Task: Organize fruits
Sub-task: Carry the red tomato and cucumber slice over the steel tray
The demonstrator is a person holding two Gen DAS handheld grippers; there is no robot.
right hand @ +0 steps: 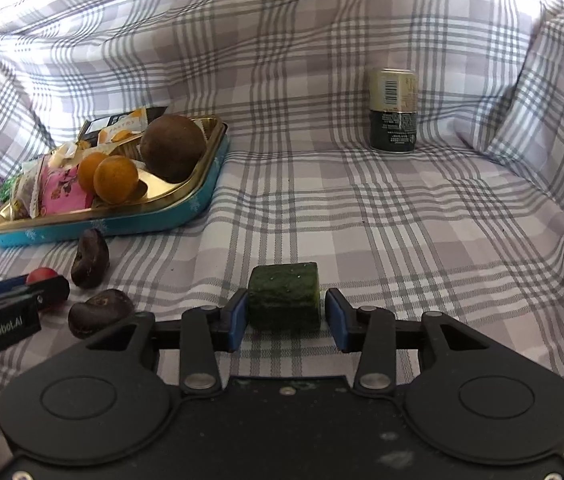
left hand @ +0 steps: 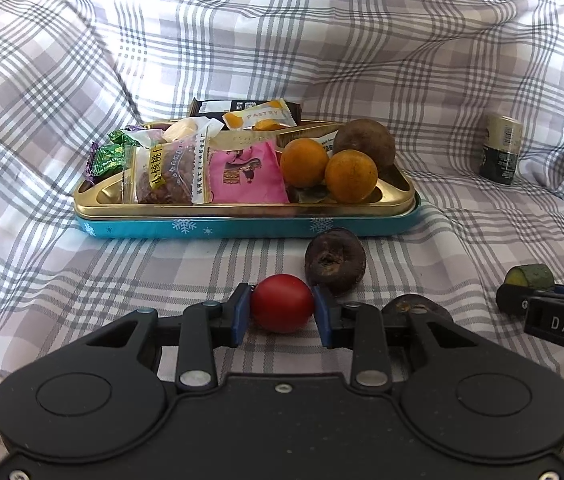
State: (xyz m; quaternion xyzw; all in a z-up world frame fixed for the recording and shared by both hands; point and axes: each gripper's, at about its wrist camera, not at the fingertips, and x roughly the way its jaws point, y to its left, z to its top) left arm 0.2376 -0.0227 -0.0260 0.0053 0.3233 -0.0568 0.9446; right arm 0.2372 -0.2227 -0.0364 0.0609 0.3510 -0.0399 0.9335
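Note:
My left gripper (left hand: 282, 297) is shut on a small red tomato (left hand: 282, 309), both blue pads pressed against its sides just above the checked cloth. In the right wrist view a green cucumber chunk (right hand: 284, 296) rests on the cloth between the fingers of my right gripper (right hand: 286, 300). Its left pad touches the chunk and a thin gap shows at the right pad. A blue tin tray (left hand: 241, 229) with a gold inside holds two oranges (left hand: 304, 162) and a round brown fruit (left hand: 364, 142) at its right end.
Snack packets (left hand: 201, 160) fill the tray's left and back. Two dark wrinkled fruits (left hand: 334, 264) (right hand: 99, 312) lie on the cloth in front of the tray, between the grippers. A can (right hand: 394, 110) stands at the back right. Folded cloth rises on every side.

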